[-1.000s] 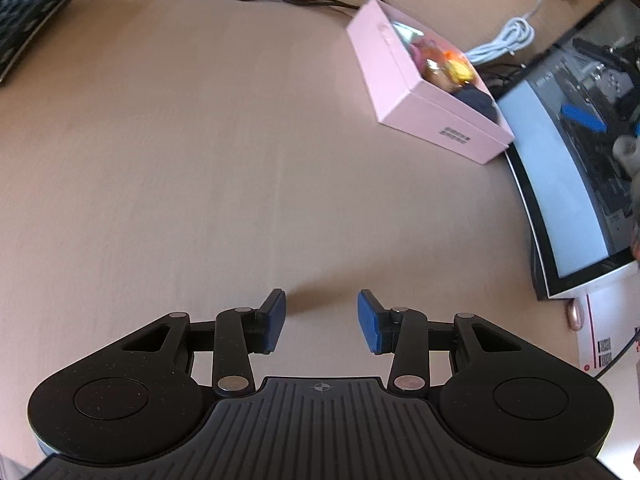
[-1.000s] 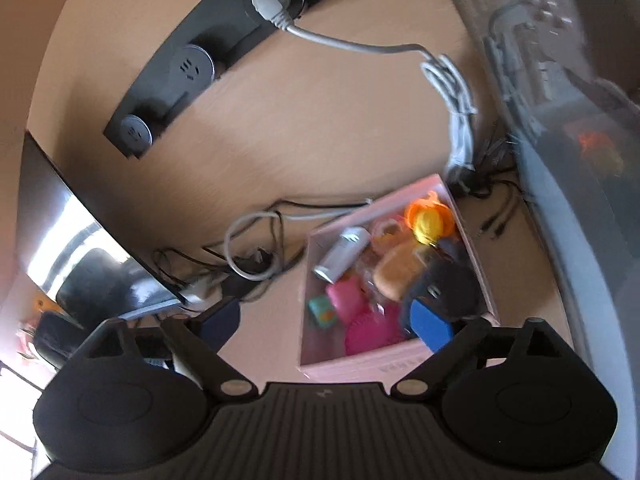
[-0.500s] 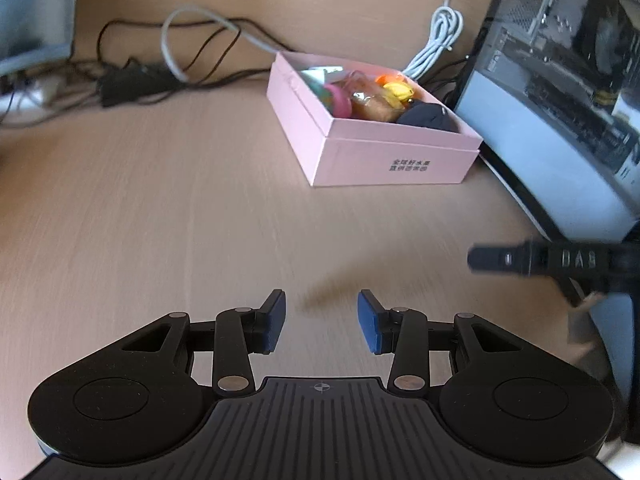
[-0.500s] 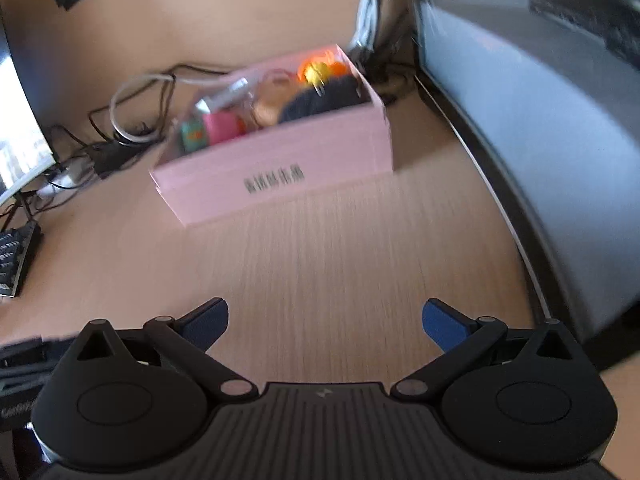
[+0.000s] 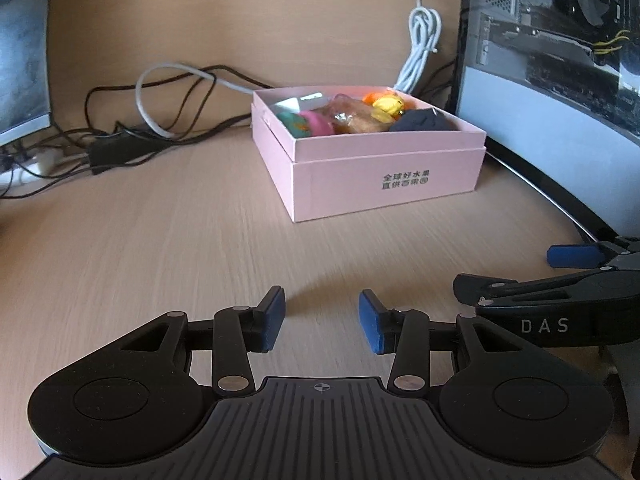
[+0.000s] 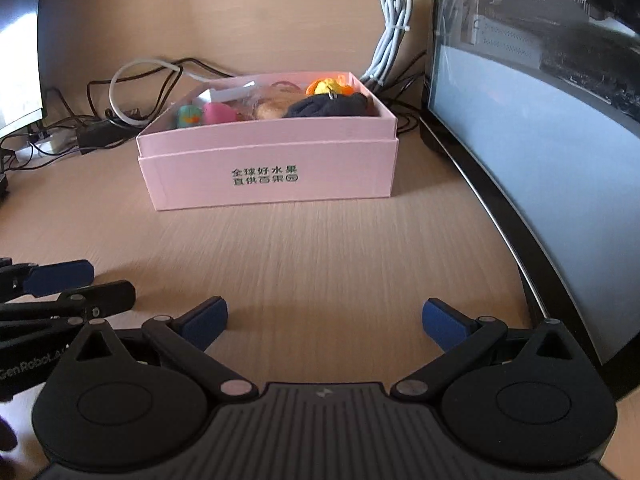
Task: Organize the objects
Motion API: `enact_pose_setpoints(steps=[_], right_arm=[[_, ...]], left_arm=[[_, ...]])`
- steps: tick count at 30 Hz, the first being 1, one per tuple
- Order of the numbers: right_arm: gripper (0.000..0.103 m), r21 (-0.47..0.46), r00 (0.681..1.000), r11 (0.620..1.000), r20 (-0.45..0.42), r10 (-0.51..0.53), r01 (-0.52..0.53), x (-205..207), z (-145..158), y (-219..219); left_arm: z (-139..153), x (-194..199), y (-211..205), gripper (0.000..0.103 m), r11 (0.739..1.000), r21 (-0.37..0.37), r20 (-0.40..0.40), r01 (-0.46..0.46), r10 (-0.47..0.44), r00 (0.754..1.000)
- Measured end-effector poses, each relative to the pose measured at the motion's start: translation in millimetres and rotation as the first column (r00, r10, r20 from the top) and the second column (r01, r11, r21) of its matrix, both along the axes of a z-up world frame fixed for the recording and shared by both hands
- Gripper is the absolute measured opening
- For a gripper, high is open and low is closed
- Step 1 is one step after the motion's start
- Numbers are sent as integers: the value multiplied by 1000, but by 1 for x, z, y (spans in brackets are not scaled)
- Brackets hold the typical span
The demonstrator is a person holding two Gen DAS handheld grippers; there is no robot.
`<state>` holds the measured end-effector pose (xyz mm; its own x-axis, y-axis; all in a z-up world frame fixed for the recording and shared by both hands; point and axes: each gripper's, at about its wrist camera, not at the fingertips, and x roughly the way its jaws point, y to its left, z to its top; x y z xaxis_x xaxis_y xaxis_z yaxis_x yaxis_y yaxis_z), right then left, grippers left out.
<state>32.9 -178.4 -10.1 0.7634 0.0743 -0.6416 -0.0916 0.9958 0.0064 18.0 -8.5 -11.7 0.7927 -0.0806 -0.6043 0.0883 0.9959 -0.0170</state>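
My left tongs (image 5: pixel 322 322) hang low over the bare wooden counter (image 5: pixel 168 248), their jaws opening from a narrow gap with nothing between them. My right tongs (image 6: pixel 324 322) are spread wide and also hold nothing; they sit just beside the left pair, near the counter's front.

The pink box (image 6: pixel 272 172) stands ahead of both, well apart from my fingertips, with open counter between. It is heaped with small things: a dark cloth bundle (image 6: pixel 328 106), a yellow-orange toy (image 6: pixel 328 86), a pink piece (image 6: pixel 218 112) and a green one (image 6: pixel 188 116).

A curved monitor (image 6: pixel 540 152) crowds the box's right side, close to its corner. Behind the box lie a bundled white cable (image 5: pixel 420 48) and a tangle of black cords (image 5: pixel 132 136); another screen (image 5: pixel 20 48) stands far left.
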Motion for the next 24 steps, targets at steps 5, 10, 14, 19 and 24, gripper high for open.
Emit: enact_pose_setpoints(steps=[5, 10, 14, 19, 24], right_arm=[[103, 0, 1000, 1000, -1, 0, 0, 2, -1, 2], [103, 0, 1000, 1000, -1, 1, -1, 2, -2, 2], [103, 0, 1000, 1000, 0, 1, -1, 2, -2, 2], [103, 1, 1000, 1000, 0, 1, -1, 2, -3, 2], [103, 1, 1000, 1000, 0, 2, -2, 2, -3, 2]], left_arm=[[0, 2, 2, 45, 1000, -26, 9, -17, 17, 1000], [0, 3, 2, 45, 999, -23, 9, -25, 26, 1000], [0, 2, -1, 45, 1000, -7, 8, -27, 27, 1000], [0, 2, 1, 45, 1000, -15, 8, -26, 26, 1000], [0, 1, 2, 45, 999, -20, 8, -25, 25, 1000]])
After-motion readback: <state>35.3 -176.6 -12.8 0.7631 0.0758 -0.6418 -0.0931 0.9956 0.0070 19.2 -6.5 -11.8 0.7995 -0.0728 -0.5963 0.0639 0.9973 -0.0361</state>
